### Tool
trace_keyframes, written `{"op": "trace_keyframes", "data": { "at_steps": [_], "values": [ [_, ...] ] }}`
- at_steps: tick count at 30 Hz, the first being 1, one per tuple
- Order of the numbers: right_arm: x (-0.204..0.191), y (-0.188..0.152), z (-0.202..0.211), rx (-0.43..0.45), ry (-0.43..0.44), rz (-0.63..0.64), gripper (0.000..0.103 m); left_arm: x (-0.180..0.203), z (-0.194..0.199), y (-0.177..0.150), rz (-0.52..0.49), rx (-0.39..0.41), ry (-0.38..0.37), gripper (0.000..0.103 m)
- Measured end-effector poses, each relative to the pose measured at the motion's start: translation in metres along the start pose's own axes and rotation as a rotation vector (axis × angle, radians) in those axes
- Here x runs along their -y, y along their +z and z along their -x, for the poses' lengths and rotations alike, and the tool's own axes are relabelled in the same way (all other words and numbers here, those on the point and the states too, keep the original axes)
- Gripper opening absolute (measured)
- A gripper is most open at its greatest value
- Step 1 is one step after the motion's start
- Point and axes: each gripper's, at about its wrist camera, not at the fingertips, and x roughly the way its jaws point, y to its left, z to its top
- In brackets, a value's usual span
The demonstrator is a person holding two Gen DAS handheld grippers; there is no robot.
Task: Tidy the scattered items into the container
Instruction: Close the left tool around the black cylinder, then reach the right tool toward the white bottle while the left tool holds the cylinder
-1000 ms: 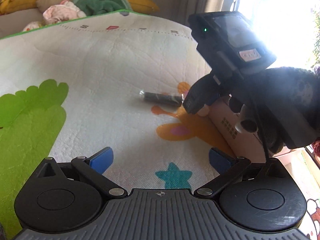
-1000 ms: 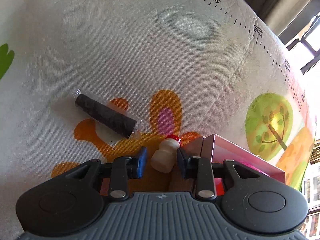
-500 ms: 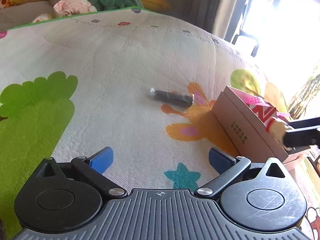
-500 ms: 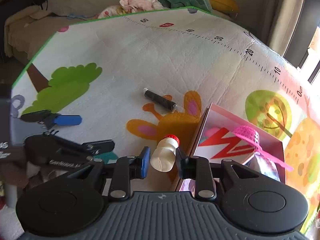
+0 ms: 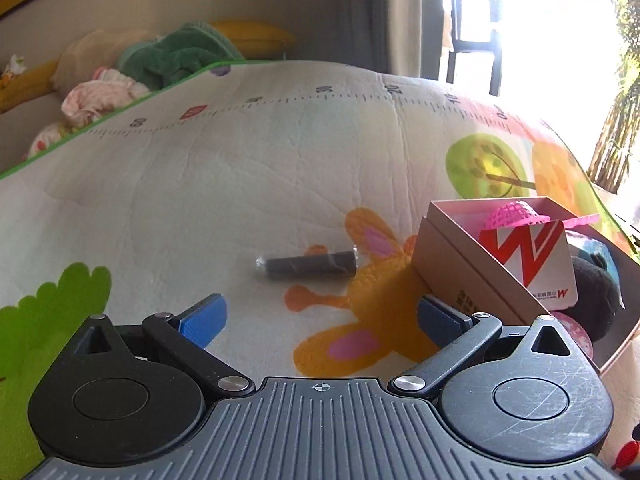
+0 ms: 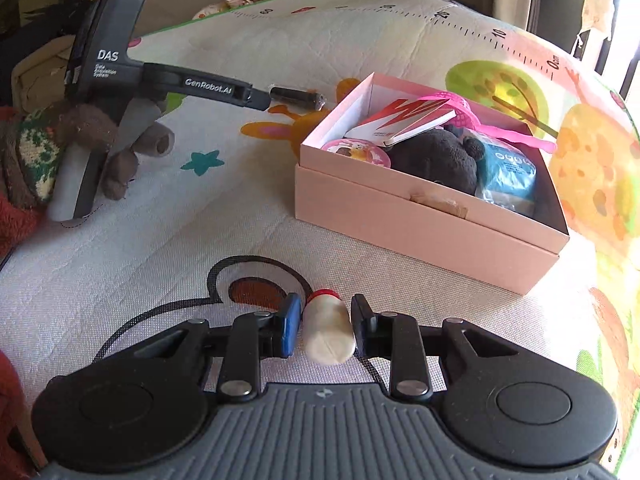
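Two hand-held tongs work over a cartoon-printed mat (image 5: 240, 160). The right tongs (image 6: 325, 326) have a small cream bottle (image 6: 328, 330) with a red cap between their jaws, and the jaws are opening. The bottle looks blurred, and whether the pads are pressing on it cannot be made out. A second ago these tongs looked down at the mat from close by, with the bottle gripped at the box's corner. Now they sit back on the near side of the pink box (image 6: 420, 216). The bottle is over bare mat, short of the box wall, so letting go here would likely drop it outside. The box holds a red-and-white card, a pink mesh thing, a black plush, a teal packet and a pink round item. The left tongs (image 5: 320, 316) are wide open and empty. They have shifted so that a dark wrapped roll (image 5: 306, 266) lies ahead and centred between their blue pads, apart from them and just beside the box. That is probably the next thing to pick up. In the right view, the left tongs' tip overlaps one end of the roll, so contact cannot be judged there. The left view cuts off the box's far side, and window glare washes out its upper right. The hand holding the left tongs is a gloved shape at the frame edge.
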Motion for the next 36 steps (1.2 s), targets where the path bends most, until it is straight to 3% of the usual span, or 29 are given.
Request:
{"op": "trace_keyframes", "data": {
  "at_steps": [2, 4, 7, 11, 16, 20, 26, 30, 36],
  "values": [
    [0.005, -0.003, 0.001, 0.029, 0.018, -0.010, 0.062, 0.009, -0.022, 0.011, -0.028, -0.035, 0.024, 0.103],
    [0.013, -0.005, 0.009, 0.067, 0.028, -0.021, 0.065, 0.014, -0.045, 0.017, -0.042, -0.074, 0.062, 0.103],
    [0.031, -0.003, 0.020, 0.131, 0.009, -0.058, 0.077, 0.013, -0.073, 0.022, -0.055, -0.117, 0.123, 0.103],
    [0.055, -0.007, 0.032, 0.182, -0.078, -0.105, 0.080, 0.000, -0.094, 0.021, 0.004, -0.187, 0.114, 0.103],
    [0.081, -0.011, 0.029, 0.234, -0.200, -0.149, 0.087, -0.008, -0.096, 0.018, -0.009, -0.166, 0.081, 0.103],
    [0.101, -0.007, 0.007, 0.197, -0.291, -0.151, 0.090, -0.013, -0.091, 0.021, -0.007, -0.164, 0.078, 0.089],
    [0.107, -0.001, -0.020, 0.172, -0.228, -0.139, 0.091, -0.017, -0.055, 0.003, -0.028, -0.165, 0.018, 0.089],
    [0.086, 0.005, -0.024, 0.204, -0.226, -0.058, 0.092, -0.011, -0.003, -0.021, -0.063, -0.153, -0.071, 0.089],
    [0.074, 0.019, -0.026, 0.220, -0.191, -0.077, 0.093, 0.013, 0.069, -0.059, -0.090, -0.162, -0.200, 0.090]
  ]
}}
